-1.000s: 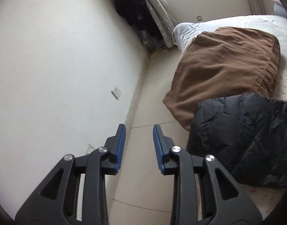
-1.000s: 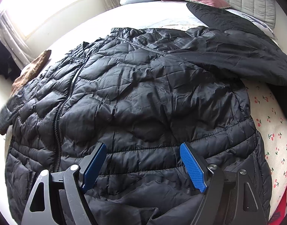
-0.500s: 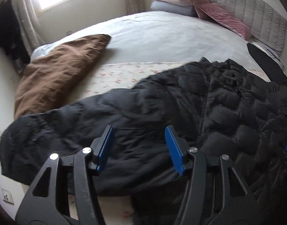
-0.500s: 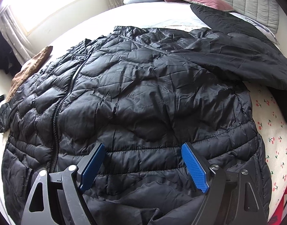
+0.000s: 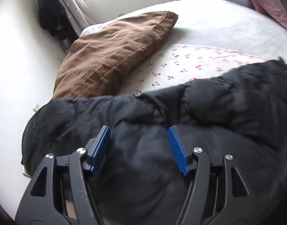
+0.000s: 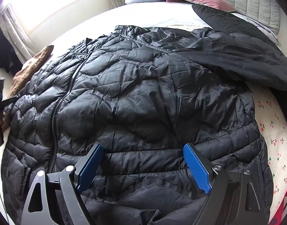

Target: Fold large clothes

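Both tongs are opening with nothing gripped: the left tongs (image 5: 138, 146) above a sleeve (image 5: 109, 116), the right tongs (image 6: 143, 161) over the hem. The black puffer jacket (image 6: 143, 93) lies zipped, spread on the bed (image 6: 274, 142), beside a brown cushion (image 5: 113, 56).

**Both claws open, pointing downward**

The left claw (image 5: 138, 148) tilts steeply down, its blue pads (image 5: 101, 148) apart and its jaws opening with nothing pinched between them. The right claw (image 6: 143, 166) also angles down, jaws opening wide, pads (image 6: 196, 168) gripping nothing.
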{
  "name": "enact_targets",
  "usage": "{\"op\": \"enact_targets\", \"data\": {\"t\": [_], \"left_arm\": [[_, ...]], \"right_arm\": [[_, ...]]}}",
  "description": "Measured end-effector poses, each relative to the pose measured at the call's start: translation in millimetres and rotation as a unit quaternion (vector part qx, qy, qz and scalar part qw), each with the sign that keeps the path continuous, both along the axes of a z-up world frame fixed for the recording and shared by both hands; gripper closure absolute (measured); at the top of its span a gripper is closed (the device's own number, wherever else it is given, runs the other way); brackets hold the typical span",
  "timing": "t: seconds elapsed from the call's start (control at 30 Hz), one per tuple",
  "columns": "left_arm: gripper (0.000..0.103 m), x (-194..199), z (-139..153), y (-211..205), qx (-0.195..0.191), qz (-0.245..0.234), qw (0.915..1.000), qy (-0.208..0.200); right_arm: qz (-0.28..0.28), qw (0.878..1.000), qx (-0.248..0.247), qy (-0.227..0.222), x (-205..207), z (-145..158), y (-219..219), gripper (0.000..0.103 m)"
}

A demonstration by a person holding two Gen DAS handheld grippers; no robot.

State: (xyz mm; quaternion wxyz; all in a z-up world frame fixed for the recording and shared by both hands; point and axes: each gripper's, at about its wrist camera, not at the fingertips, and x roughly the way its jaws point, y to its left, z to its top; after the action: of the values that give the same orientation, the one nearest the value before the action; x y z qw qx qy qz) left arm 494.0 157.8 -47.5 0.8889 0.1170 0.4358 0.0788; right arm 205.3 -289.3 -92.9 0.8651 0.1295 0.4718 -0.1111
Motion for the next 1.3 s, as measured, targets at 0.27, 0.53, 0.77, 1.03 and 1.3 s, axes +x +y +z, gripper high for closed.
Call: {"op": "enact_targets", "data": {"t": [0.27,0.53,0.77,1.03,1.3], "left_arm": [[0.024,-107.4,2.3,45.2,-0.225,-0.049,0.9689,0.089],[0.06,-208.3,-27.4,44.1,-0.337,-0.145,0.9153,0.167],[0.088,-246.9,-4.5,57.8,-0.368,-0.158,0.9021,0.161],[0.034,-273.2,5.0,42.9,-0.193,-0.158,0.9546,0.162],[0.015,-251.0,54.1,0.2,-0.209,-0.146,0.9629,0.088]], "right_arm": [[-0.012,1.0,0.022,-0.01,-6.6,7.1,-6.9,0.014],[0.035,0.999,0.017,-0.019,-5.4,24.7,27.8,0.015],[0.098,0.995,0.021,-0.011,-0.7,30.6,78.7,0.014],[0.088,0.996,-0.003,0.004,-12.6,35.8,73.4,0.014],[0.025,0.999,0.029,-0.015,-44.7,62.4,5.9,0.014]]}}
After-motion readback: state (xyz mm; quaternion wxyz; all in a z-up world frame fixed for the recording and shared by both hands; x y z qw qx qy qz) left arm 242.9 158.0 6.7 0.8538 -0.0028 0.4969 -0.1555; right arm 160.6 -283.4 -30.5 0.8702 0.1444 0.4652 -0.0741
